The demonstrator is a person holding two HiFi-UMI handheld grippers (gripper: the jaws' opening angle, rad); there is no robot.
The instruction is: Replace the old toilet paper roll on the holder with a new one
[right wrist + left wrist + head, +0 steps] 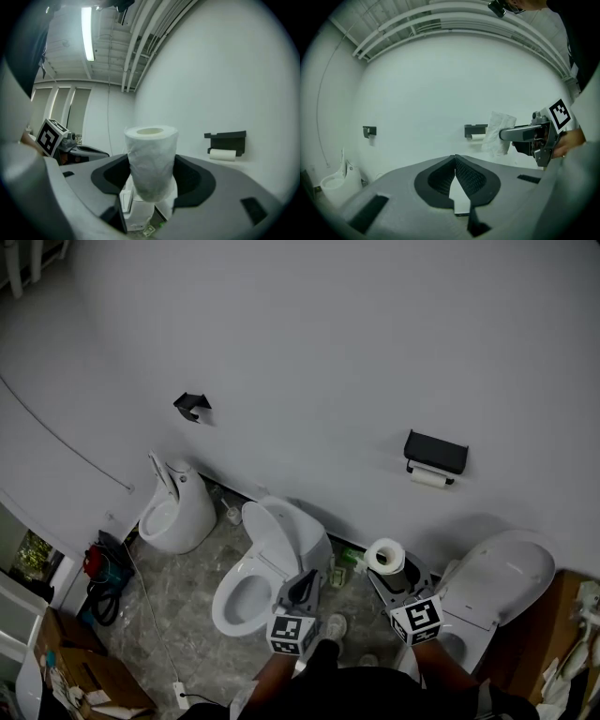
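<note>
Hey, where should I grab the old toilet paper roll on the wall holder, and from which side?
Probably its middle, across the thin diameter, coming from the front and slightly below: the old roll lies level along the wall, and the black cover overhangs its top.

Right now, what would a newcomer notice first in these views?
The fresh toilet paper roll stands upright, gripped in the right tongs, low at centre-right of the head view. Beyond it, on the white wall, the black holder carries a roll. The left tongs are shut and empty, near a toilet with its lid raised.
</note>
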